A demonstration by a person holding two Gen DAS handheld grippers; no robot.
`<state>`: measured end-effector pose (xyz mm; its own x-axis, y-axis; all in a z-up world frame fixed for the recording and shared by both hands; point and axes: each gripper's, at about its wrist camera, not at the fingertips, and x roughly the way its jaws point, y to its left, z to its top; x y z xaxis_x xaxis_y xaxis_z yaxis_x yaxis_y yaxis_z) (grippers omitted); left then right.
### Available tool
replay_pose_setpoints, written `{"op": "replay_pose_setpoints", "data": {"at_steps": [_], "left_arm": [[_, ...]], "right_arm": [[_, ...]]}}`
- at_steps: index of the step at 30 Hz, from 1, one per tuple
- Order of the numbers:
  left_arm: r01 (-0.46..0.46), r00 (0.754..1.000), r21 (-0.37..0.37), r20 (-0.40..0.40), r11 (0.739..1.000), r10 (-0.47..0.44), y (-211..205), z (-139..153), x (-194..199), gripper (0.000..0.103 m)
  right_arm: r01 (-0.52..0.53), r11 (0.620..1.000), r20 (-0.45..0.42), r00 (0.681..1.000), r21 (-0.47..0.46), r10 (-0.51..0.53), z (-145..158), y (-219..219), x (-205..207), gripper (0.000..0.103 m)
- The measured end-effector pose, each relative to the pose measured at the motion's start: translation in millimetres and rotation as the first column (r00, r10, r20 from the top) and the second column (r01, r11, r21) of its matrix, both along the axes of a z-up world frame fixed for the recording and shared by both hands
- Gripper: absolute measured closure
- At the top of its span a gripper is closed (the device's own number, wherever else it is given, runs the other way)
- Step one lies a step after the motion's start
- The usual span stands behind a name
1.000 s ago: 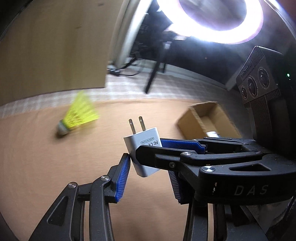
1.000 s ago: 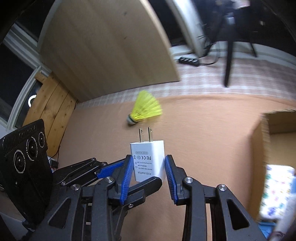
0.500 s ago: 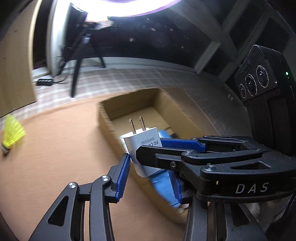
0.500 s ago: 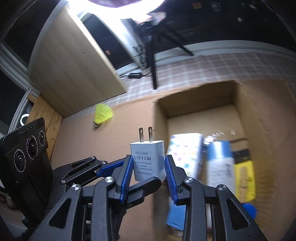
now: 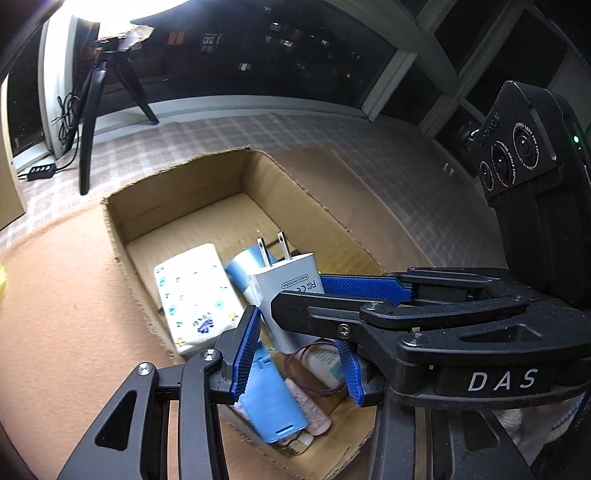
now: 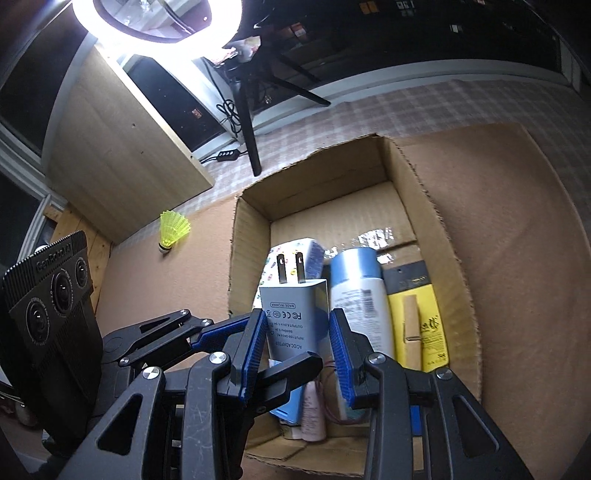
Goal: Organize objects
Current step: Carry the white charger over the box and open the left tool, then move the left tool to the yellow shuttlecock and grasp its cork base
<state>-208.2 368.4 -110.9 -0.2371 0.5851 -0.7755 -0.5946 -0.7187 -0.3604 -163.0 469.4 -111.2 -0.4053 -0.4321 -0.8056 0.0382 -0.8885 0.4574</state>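
Note:
A white AC plug adapter (image 5: 286,284) with two prongs up is held over the open cardboard box (image 5: 177,184), seen too in the right wrist view (image 6: 295,317). My left gripper (image 5: 295,354) and my right gripper (image 6: 297,349) both close on it, crossing each other. The box (image 6: 436,206) holds a patterned white tissue pack (image 5: 192,291), a blue-capped white bottle (image 6: 356,291), a yellow card with a wooden clip (image 6: 417,321) and a light blue item (image 5: 269,402). A yellow shuttlecock (image 6: 171,230) lies on the brown mat left of the box.
A black tripod (image 6: 247,122) and a power strip (image 6: 227,155) stand on the checked floor behind the box. A wooden board (image 6: 118,147) leans at the back left under a ring light (image 6: 155,22). Dark windows line the far side.
Both grippers have swung right with the adapter, from above the mat near the shuttlecock to above the box. The grip on the adapter is unchanged.

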Motion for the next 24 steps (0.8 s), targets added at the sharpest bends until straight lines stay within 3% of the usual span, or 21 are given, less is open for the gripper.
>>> {"op": "replay_pose_setpoints", "data": {"at_steps": [3,7,24], "left_arm": [[0.006,1.000,-0.008,-0.004,1.000,-0.006,4,0,2,0.058],[-0.003,1.000,-0.024,-0.015,1.000,0.002,3,1,2,0.051],[-0.104,0.994,-0.031,-0.024,0.994,0.103,-67,12,4,0.051]], "right_arm": [[0.002,1.000,-0.008,1.000,0.017,-0.002,1,3,1,0.070],[0.022,0.998,-0.034,0.999,0.059,-0.020,8,5,4,0.056],[-0.028,0.999,-0.051,0.998,0.040,0.030,20,-34,6,0.056]]}}
